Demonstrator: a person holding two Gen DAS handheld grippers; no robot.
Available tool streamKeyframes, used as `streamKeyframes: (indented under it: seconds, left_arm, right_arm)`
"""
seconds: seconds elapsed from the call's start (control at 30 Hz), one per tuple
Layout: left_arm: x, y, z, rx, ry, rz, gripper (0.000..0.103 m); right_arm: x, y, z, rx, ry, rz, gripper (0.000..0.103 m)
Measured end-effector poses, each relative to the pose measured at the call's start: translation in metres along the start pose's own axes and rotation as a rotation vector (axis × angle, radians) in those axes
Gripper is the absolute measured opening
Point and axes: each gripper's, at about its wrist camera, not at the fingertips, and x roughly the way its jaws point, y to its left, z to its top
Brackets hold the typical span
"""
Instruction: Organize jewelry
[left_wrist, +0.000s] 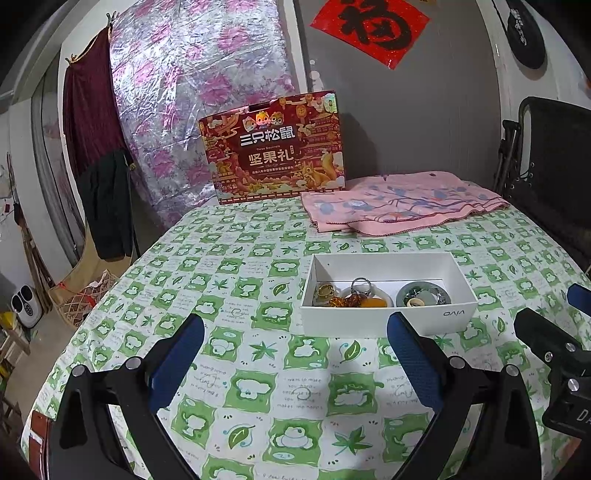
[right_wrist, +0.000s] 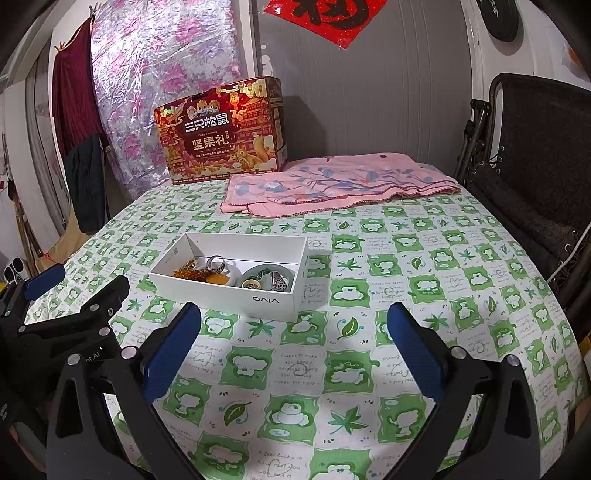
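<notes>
Dim indoor light with a cool tint, soft shadows, strong fisheye bending at the edges — dark vignetted corners, centre sharp.

Pretty cluttered room. Grey panelled wall (left_wrist: 424, 122) at the back with a red paper banner (left_wrist: 371, 27) stuck up high. The bench has a green-and-white checked cloth (left_wrist: 258, 369). Dark red curtain (left_wrist: 90, 110) hangs on the left beside a shiny floral sheet (left_wrist: 199, 92), black folding chair (right_wrist: 532, 177) on the right.
</notes>
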Motion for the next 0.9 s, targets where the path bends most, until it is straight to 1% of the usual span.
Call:
streamKeyframes:
  seconds: [0.9]
  left_arm:
    - [-0.0018,0.0008,0.0012,0.008,-0.005,0.006,0.098]
  right_arm:
    - [-0.0010,0.0009,0.0005,0.000,-0.001,0.001,0.096]
